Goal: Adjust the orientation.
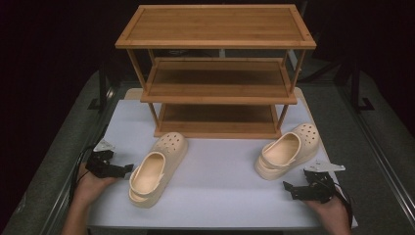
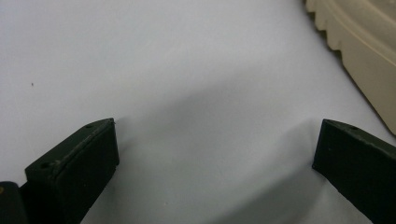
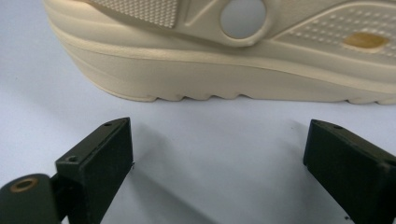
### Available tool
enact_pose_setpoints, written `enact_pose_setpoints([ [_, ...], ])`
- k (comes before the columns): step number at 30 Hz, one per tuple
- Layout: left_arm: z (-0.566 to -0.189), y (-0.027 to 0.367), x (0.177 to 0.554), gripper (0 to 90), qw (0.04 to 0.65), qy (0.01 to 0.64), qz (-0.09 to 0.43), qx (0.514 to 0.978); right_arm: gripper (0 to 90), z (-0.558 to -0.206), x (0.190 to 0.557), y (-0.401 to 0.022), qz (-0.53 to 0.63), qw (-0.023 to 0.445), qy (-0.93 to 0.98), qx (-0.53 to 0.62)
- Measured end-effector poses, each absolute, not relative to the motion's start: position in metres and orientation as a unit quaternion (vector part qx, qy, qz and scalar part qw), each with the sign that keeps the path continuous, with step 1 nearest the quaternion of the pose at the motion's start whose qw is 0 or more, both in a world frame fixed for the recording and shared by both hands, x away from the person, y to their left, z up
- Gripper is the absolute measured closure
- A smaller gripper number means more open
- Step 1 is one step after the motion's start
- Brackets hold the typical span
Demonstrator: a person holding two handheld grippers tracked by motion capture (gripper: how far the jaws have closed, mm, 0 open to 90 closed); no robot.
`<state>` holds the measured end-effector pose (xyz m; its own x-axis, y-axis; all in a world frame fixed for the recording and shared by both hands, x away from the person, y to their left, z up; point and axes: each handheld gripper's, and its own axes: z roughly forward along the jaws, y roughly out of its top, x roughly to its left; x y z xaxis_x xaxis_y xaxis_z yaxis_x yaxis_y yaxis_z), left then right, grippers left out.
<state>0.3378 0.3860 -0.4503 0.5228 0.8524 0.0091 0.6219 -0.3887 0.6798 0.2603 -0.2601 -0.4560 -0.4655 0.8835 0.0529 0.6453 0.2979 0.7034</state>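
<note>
While both grippers sit low with jaws wide apart and empty, two cream foam clogs lie on the white tabletop (image 1: pixel 220 191). Left perforated cream clog (image 1: pixel 157 167) points toes to 1 o'clock; right perforated cream clog (image 1: pixel 288 151) likewise, ridged sole. Left gripper (image 1: pixel 128 169) is at its clog's 9 o'clock, right gripper (image 1: pixel 288 187) at 5 o'clock. Three-tier bamboo slatted rack (image 1: pixel 216 68) stands at 12.

A white table (image 1: pixel 220 196) stands on grey carpeted floor (image 1: pixel 386 147). At its 12 o'clock edge rises a three-tier bamboo shelf rack (image 1: pixel 215 27). Black stand legs (image 1: pixel 100 93) flank it at 10 and 2 o'clock. Beyond, the room is dark.
</note>
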Motion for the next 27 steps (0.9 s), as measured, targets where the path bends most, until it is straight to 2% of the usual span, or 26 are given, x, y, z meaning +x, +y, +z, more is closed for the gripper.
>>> enact_pose_setpoints([
  [10,-0.451,0.385,0.336,0.0,0.317,0.457,0.188,0.810,8.0,-0.426,0.258,-0.271,0.348,0.190,0.771,0.499],
  [12,-0.451,0.385,0.336,0.0,0.317,0.456,0.188,0.810,14.9,-0.419,0.258,-0.274,0.356,0.190,0.768,0.498],
  [14,-0.451,0.385,0.336,0.0,0.317,0.457,0.187,0.810,16.2,-0.412,0.260,-0.277,0.364,0.187,0.765,0.496],
  [17,-0.451,0.385,0.336,0.0,0.317,0.456,0.188,0.810,31.3,-0.399,0.264,-0.284,0.378,0.187,0.762,0.492],
  [18,-0.451,0.385,0.336,0.0,0.317,0.456,0.188,0.810,31.3,-0.399,0.264,-0.284,0.378,0.187,0.762,0.492],
  [19,-0.451,0.385,0.336,0.0,0.317,0.457,0.188,0.810,35.2,-0.396,0.266,-0.286,0.381,0.187,0.761,0.491],
  [20,-0.451,0.385,0.336,0.0,0.317,0.456,0.188,0.810,40.4,-0.393,0.268,-0.287,0.383,0.190,0.759,0.491],
  [21,-0.451,0.385,0.336,0.0,0.317,0.456,0.187,0.810,51.5,-0.388,0.272,-0.290,0.381,0.194,0.758,0.493],
  [22,-0.451,0.385,0.336,0.0,0.317,0.456,0.187,0.810,51.5,-0.388,0.272,-0.290,0.381,0.194,0.758,0.493],
  [27,-0.451,0.385,0.336,0.0,0.317,0.457,0.188,0.809,77.8,-0.378,0.286,-0.295,0.371,0.202,0.758,0.497],
])
